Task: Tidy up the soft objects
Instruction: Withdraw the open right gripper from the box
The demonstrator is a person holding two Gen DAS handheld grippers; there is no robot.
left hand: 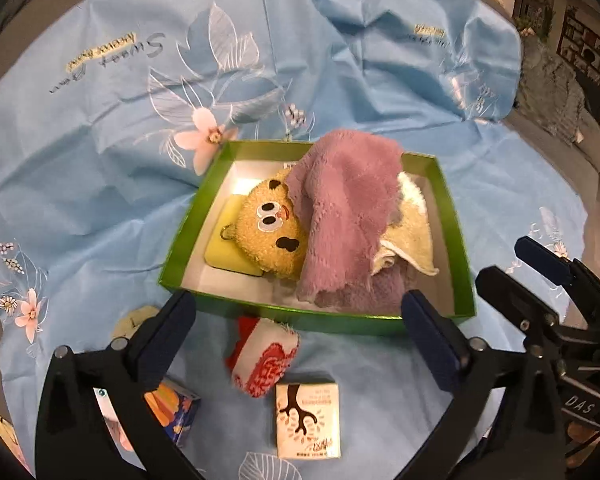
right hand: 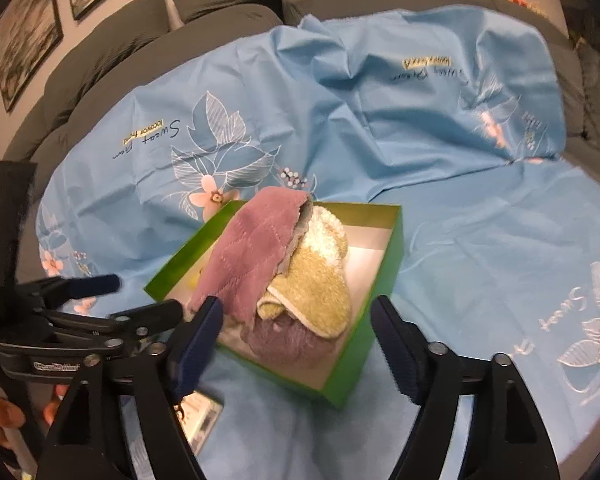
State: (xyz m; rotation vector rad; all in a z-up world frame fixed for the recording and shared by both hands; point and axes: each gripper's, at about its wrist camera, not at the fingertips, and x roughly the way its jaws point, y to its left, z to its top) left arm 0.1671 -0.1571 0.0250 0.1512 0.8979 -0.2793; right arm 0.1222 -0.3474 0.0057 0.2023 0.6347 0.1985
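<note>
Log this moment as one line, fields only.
left claw: open, empty | right claw: open, empty | purple towel: in green box | red-white cloth: outside box

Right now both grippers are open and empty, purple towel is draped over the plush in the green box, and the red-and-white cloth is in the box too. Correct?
Not quite. The red-and-white cloth lies outside the green box, on the blue sheet in front of its near wall; the left wrist view shows it. The rest holds: left gripper and right gripper open and empty, purple towel over the plush.
</note>
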